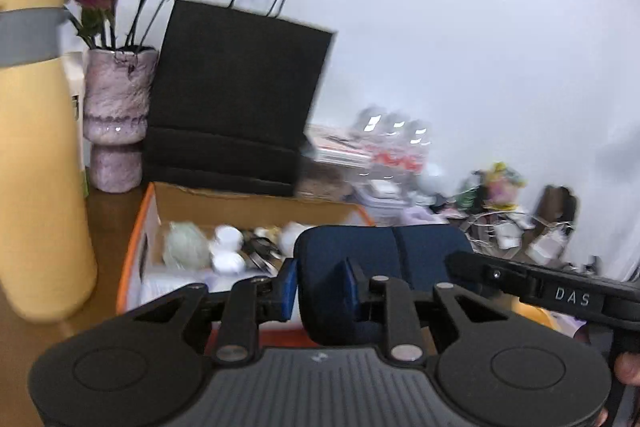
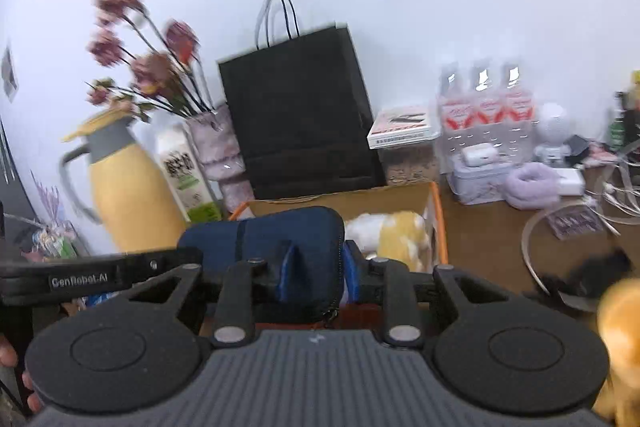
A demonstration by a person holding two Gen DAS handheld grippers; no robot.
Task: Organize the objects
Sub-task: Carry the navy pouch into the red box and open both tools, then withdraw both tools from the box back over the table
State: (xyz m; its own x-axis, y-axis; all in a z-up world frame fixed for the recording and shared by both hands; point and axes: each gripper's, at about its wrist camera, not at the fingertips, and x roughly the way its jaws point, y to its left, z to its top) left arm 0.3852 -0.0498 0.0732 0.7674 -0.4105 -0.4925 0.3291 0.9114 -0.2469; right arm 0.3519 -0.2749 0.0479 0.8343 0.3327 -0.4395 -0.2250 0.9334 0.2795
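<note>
From the left wrist camera, the left gripper (image 1: 320,285) has its blue pads clamped on the near left end of a navy zip pouch (image 1: 384,259), held up in the air in front of an orange-edged cardboard box (image 1: 132,247). The right gripper (image 1: 532,287) comes in from the right edge, and its tip meets the pouch's other end. This view alone looks down into the left part of the box: a pale green round thing (image 1: 186,245), some small white lidded jars (image 1: 228,251) and dark, blurred small items lie there. A yellow jug (image 1: 40,167) with a grey collar looms close on the left. Behind it stands a pink mottled vase (image 1: 118,119) of dried flowers and, behind the box, a black paper bag (image 1: 236,99).

The right wrist camera shows the right gripper (image 2: 318,277) narrowly closed on the right end of the same pouch (image 2: 276,247), with the zip pull hanging below. The left gripper (image 2: 100,277) reaches in from the left to the pouch's far end. Only here can one see the right part of the box (image 2: 438,223), which holds a yellow-and-white soft toy (image 2: 396,231). This view also shows the wooden table (image 2: 488,239) to the right. On it are a wrapped pack of water bottles (image 2: 486,107), a pale tin (image 2: 476,179), a lilac scrunchie (image 2: 532,185), a white figurine (image 2: 554,135) and cables. A milk carton (image 2: 186,175) stands between the jug (image 2: 128,195) and the vase (image 2: 218,143).
</note>
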